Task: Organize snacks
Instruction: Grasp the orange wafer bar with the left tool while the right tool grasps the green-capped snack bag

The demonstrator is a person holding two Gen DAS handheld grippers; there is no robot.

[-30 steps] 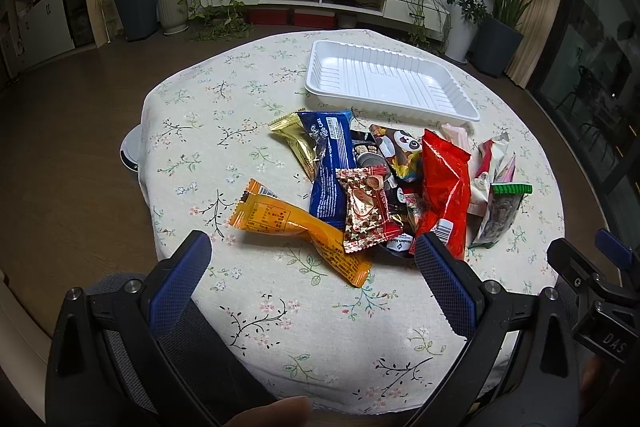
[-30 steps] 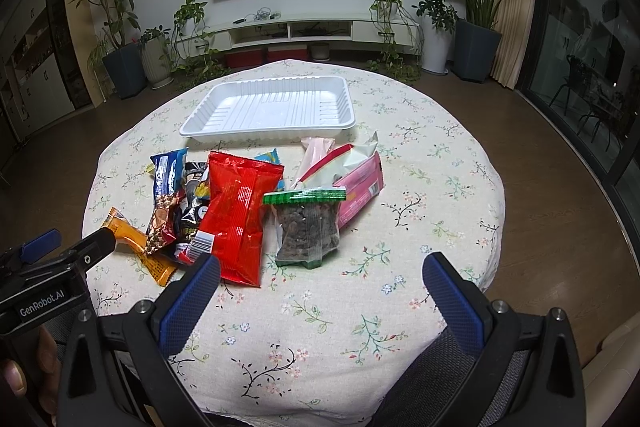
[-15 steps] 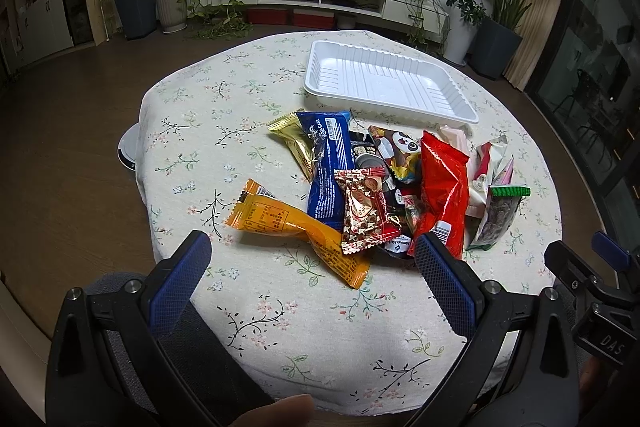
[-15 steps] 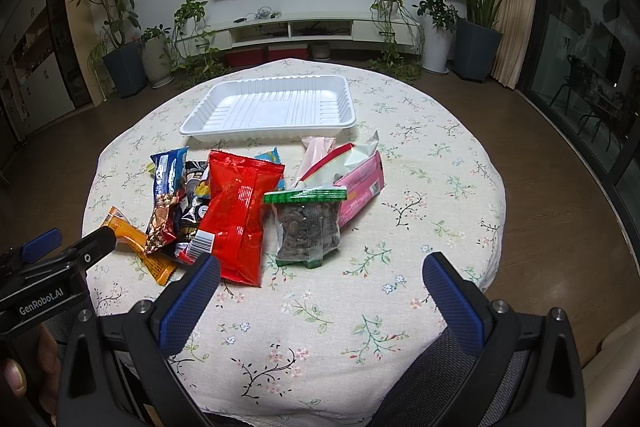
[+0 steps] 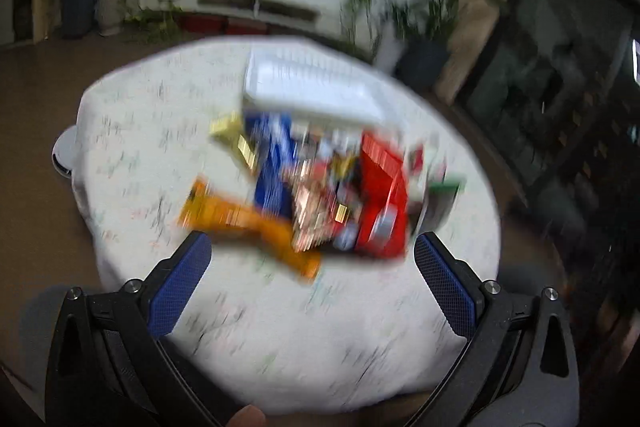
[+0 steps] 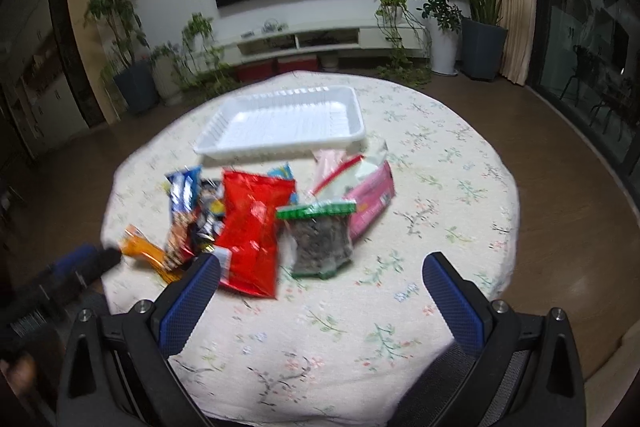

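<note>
Both wrist views—same snack pile (image 6: 256, 223), tray (image 6: 280, 123)

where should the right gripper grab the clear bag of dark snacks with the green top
Probably the near bottom edge of the clear bag, coming from the front. It lies flat with that end toward the right gripper and bare tablecloth before it; its green top abuts the pink pack, its left side the red bag.
</note>
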